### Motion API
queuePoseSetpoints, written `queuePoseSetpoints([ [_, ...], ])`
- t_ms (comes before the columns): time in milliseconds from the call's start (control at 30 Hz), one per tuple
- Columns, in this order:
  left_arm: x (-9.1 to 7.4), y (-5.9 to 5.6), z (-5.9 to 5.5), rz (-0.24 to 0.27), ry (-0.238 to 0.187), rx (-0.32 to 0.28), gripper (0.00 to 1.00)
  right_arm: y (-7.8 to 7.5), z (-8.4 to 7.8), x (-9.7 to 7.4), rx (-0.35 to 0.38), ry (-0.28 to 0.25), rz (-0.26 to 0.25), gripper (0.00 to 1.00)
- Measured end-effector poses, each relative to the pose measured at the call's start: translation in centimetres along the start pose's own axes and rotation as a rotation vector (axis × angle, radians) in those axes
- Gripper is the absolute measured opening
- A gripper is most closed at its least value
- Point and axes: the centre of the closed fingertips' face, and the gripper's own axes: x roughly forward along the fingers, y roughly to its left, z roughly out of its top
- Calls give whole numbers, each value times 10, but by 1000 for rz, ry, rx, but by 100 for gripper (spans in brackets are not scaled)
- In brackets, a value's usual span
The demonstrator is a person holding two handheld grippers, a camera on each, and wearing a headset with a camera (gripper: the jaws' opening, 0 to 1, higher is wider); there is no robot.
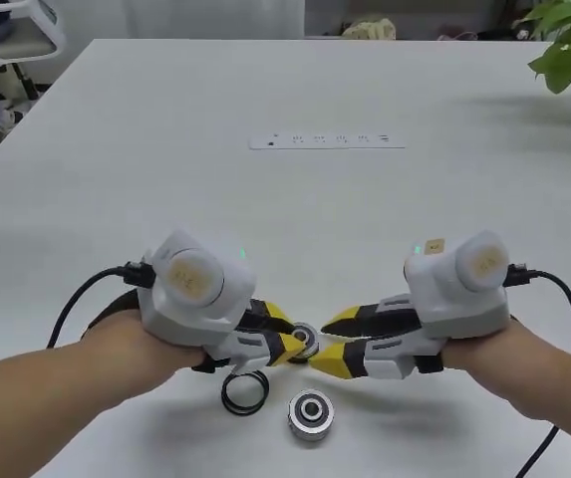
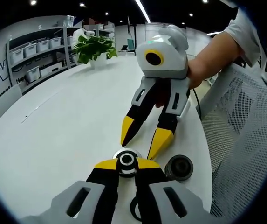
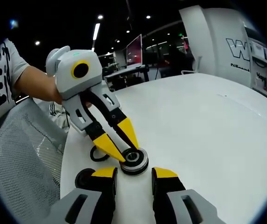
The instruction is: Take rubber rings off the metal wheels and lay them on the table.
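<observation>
- The left gripper [image 2: 126, 164] had its jaws clamped on a small metal wheel [image 3: 134, 161], the yellow tips pinching it across its rim
- The held wheel sat between the two grippers, just above the table [image 1: 295, 90], at the near edge in front of the person
- It lay roughly flat, hub face up and axle line close to upright, with a dark band around its edge that I judged to be the rubber ring not yet removed
- The right gripper [image 3: 134, 175] had its jaws spread apart and gripped nothing
- The key relation: the wheel lay straight ahead of the right jaws, centred on the gap between them, with the left gripper facing it head-on from the far side
- In the left gripper view the right tips stood just beside the rim, one to each side; whether they touched it could not be told
- The right gripper seemed the one placed to pull the band, while the left served as the clamp
- A loose black ring [image 1: 245, 391] already lay on the table under the left gripper, perhaps more than one overlapped
- A second wheel [image 1: 311, 413] rested flat just beside that ring, nearer the person; whether it bore rubber was unclear
</observation>
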Motion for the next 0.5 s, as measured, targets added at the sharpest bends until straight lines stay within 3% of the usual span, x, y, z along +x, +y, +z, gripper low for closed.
queuePoseSetpoints([
  [500, 0, 0, 0, 10, -4, -5, 8, 2, -1, 9, -34, 19, 5, 24],
])
